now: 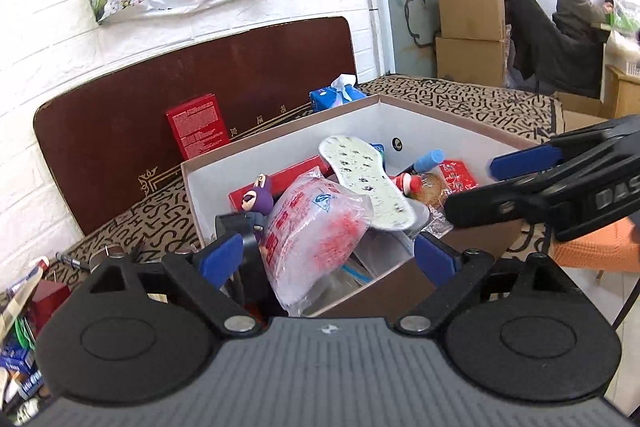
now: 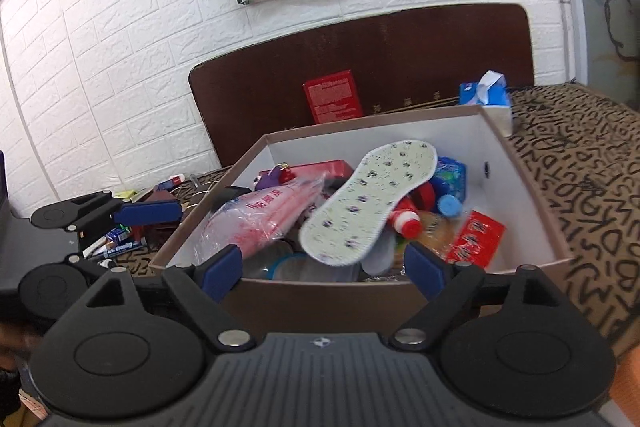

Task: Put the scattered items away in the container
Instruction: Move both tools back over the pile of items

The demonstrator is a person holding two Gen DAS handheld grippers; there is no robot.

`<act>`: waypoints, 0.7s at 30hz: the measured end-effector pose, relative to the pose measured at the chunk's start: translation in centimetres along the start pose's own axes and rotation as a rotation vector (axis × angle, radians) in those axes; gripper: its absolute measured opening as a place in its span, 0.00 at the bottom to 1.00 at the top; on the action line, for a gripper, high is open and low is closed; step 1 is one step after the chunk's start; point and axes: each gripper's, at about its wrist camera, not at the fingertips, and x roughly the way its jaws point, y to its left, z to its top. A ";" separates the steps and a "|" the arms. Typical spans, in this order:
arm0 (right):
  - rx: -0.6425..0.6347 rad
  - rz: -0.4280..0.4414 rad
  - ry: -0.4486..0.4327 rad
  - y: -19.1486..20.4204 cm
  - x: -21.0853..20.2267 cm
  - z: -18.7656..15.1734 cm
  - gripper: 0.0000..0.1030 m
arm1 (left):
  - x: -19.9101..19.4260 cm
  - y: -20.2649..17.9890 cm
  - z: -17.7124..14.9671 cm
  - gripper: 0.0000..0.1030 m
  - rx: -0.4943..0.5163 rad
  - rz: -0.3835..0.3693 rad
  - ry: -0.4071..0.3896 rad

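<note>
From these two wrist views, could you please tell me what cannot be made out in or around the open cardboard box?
- Clear plastic tubs in the white-lined cardboard box: contents hidden under the spotted white insole, right wrist view.
- Small items at the left edge: cut off and blurred, left wrist view.
- Print on the upright red carton: too small, both views.

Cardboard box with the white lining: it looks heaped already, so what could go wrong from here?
1. The pale patterned insole lies tilted atop the pile in the cardboard box; another drop may knock it out.
2. The clear plastic bag with red print leans at the near wall and could spill over.
</note>
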 end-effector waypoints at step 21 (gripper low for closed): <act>-0.372 0.482 0.064 22.3 12.8 -3.1 0.92 | -6.1 11.7 -11.6 0.94 -0.124 0.417 0.055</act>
